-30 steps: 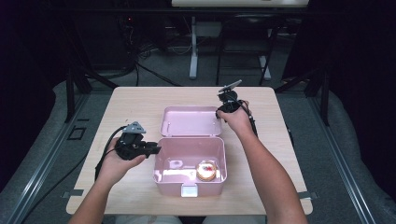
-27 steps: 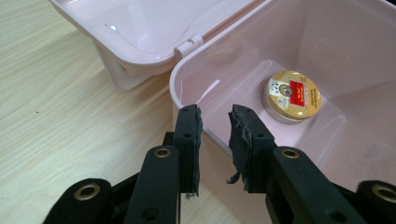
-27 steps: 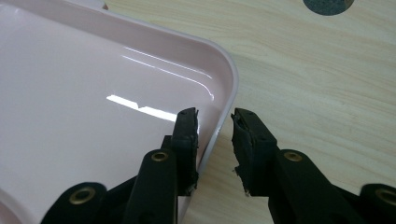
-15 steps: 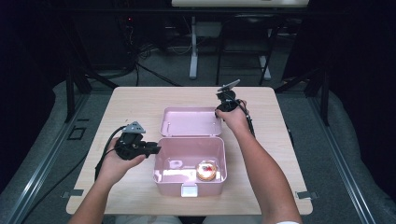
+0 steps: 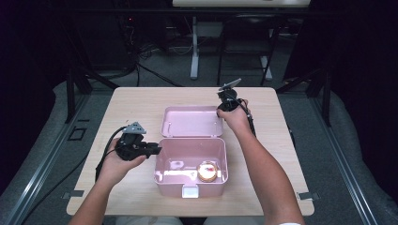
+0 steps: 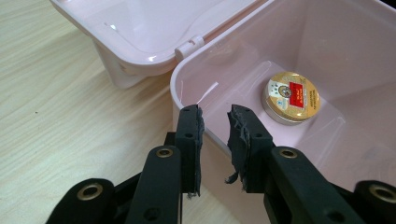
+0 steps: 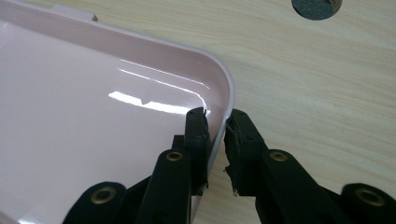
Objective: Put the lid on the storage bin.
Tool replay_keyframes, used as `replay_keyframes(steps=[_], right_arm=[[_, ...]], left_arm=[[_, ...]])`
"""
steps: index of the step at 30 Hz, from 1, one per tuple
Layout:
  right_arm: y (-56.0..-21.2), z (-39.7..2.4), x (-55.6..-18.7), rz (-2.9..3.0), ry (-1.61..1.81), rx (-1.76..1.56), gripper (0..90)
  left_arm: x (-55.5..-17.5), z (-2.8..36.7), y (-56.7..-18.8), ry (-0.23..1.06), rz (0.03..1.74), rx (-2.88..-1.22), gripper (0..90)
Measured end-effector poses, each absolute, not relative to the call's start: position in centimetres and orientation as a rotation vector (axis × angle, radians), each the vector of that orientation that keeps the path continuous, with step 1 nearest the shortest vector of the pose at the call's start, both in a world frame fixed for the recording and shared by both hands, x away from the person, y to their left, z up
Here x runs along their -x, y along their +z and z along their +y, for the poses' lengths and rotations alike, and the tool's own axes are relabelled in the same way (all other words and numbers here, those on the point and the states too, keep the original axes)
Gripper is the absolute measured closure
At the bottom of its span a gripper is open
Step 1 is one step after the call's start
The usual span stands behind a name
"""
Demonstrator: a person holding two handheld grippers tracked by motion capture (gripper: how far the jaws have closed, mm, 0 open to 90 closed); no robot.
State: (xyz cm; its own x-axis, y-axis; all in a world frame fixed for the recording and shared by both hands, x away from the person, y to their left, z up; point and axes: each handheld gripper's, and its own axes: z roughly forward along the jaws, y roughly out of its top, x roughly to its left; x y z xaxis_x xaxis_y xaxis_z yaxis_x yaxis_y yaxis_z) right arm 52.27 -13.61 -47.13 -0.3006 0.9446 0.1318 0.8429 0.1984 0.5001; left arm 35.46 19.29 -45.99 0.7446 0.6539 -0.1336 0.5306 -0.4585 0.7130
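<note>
Closing the box (image 5: 190, 183) at bench centre is in hand: right tool (image 7: 216, 123), its jaws just narrowed, pinches the lid (image 7: 93, 116) rim at two o'clock; left tool (image 6: 215, 122) straddles the box wall at nine, pads apart; next, swing lid forward.

Black hand-held gripper (image 6: 215, 116): brass-ringed screw holes, frayed pads (image 6: 238, 135); bare forearms, trailing black cable.

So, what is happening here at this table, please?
A person works on an open pink plastic box on the pale wooden table. The right hand-held gripper has just been closing its jaws on the rim of the box's flat pink lid, which lies folded back. The left hand-held gripper straddles the box's near wall, steadying it. A small round gold tin lies inside the box.
</note>
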Motion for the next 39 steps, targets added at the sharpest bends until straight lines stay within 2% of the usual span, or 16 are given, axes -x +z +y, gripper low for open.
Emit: replay_keyframes(steps=[19,39], right_arm=[[-45.7,-13.9,-51.5,2.232,0.773,-1.696,81.2],[-42.4,-14.4,-49.5,2.168,0.904,-1.604,83.1]], left_arm=[[-35.4,19.2,-46.0,0.208,0.889,-2.159,74.1],[-35.5,19.2,-46.0,0.21,0.889,-2.163,74.4]])
